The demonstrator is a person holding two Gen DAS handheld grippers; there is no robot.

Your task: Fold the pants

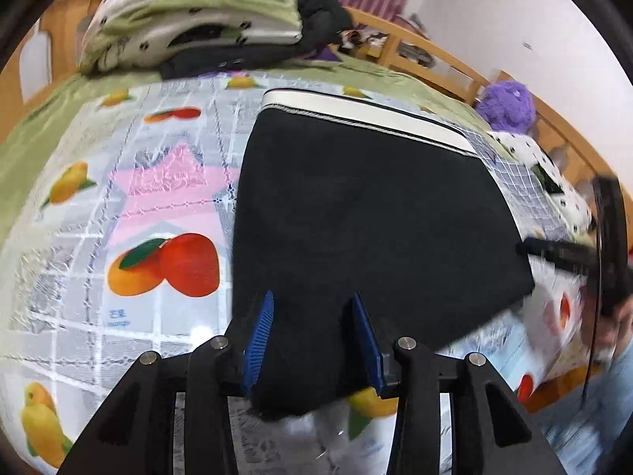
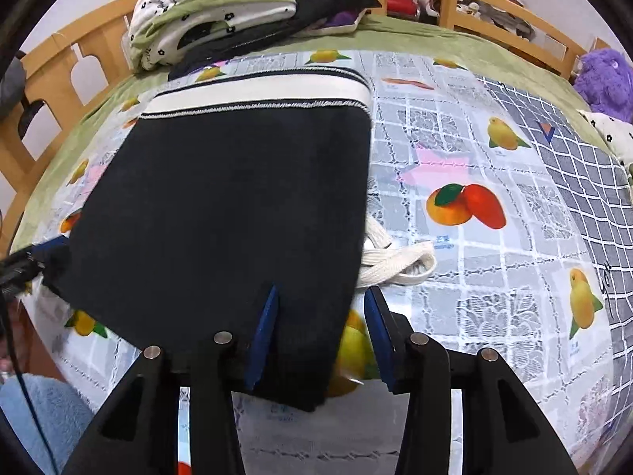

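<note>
Firstly, left wrist view: left gripper [image 1: 312, 340] jaws part-open, ribbed blue pads straddling near edge of folded pants [image 1: 368, 213], not pressing. Pants: dark matte fabric, white waistband, flat on bed [image 1: 71, 126]'s fruit-print cover [image 1: 166, 213].
Right wrist view: right gripper [image 2: 322, 338] jaws part-open over pants corner; grip unclear. Cream drawcord [image 2: 399, 263] protrudes.

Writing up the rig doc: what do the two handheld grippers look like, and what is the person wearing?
Both the left gripper and the right gripper look alike: matte black angular linkage arms with round silver pivot pins, ending in blue ribbed finger pads. A thin black cable runs down beside the person's fuzzy light-blue sleeve. No markings are visible.
</note>
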